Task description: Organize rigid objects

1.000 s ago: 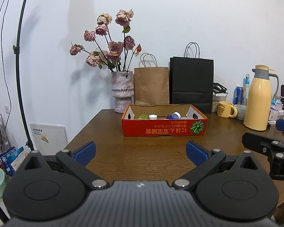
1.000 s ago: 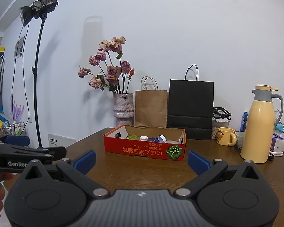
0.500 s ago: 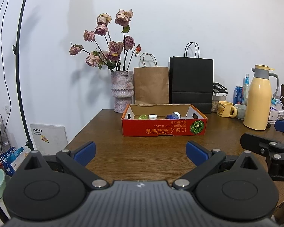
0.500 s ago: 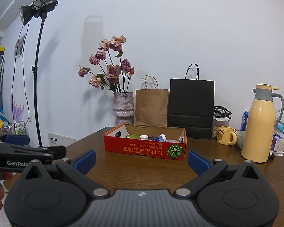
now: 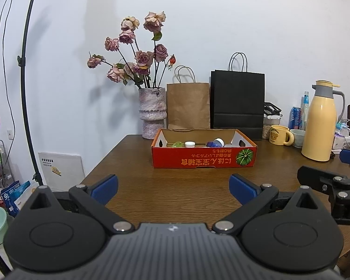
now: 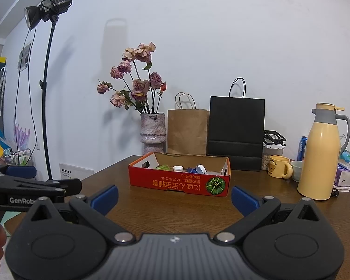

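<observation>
Red cardboard box (image 5: 204, 159) with small caps and bottles inside; left tool (image 5: 172, 186) and right tool (image 6: 173, 197) wide, empty.

The right claw (image 5: 333, 175) has been shifted slightly nearer the left claw (image 5: 172, 186), as seen from the left wrist. In the right wrist view, the box (image 6: 179, 182) is seen marginally lower than before.

Red cardboard box (image 5: 204, 161) on wooden table, open-topped, holding white cap (image 5: 190, 144), blue caps (image 5: 215, 143), green item (image 5: 177, 144)
</observation>
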A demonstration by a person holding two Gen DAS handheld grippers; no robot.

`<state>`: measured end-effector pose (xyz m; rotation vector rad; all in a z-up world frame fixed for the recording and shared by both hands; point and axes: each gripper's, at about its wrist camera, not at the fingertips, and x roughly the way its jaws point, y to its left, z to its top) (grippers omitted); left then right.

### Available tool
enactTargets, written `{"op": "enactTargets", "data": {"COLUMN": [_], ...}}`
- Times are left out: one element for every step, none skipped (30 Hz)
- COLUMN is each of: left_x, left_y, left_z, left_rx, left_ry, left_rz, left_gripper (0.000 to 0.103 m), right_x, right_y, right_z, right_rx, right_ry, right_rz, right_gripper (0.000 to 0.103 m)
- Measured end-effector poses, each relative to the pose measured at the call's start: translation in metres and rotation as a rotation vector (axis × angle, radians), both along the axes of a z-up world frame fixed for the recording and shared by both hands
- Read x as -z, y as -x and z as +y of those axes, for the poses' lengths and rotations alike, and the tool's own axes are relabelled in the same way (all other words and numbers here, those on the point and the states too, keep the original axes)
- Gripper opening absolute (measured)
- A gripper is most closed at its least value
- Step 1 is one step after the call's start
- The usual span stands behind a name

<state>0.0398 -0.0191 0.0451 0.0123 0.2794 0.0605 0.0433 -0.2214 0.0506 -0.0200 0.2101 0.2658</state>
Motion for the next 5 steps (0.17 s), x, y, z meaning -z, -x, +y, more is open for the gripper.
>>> {"op": "enactTargets", "data": {"left_x": [0.0, 0.0, 0.0002, -0.0004, -0.0005], "left_y": [0.0001, 0.0, 0.0001, 0.0002, 0.0003], "left_z": [0.0002, 0.0003, 0.0011, -0.0001, 0.0], "left_rx": [0.001, -0.002, -0.001, -0.001, 0.0], "left_ry": [0.0, 0.001, 0.004, 0.006, 0.006], "left_rz": [0.0, -0.001, -0.001, -0.002, -0.002], "left_gripper": [0.103, 0.103, 0.103, 0.103, 0.103], "right_x": [0.0001, -0.0002, -0.0001, -0.0003, -0.0004], "right_y": [0.0, -0.0001, 0.0, -0.0001, -0.0001], "right_z": [0.0, -0.0001, -0.0001, -0.0002, -0.0002], "right_rx": [0.0, 0.0, 0.0, 0.0, 0.0], "right_ry": [0.0, 0.0, 0.0, 0.0, -0.001], "right_rz": [0.0, 0.0, 0.0, 0.0, 0.0], "right_gripper": [0.103, 0.103, 0.103, 0.103, 0.103]}}
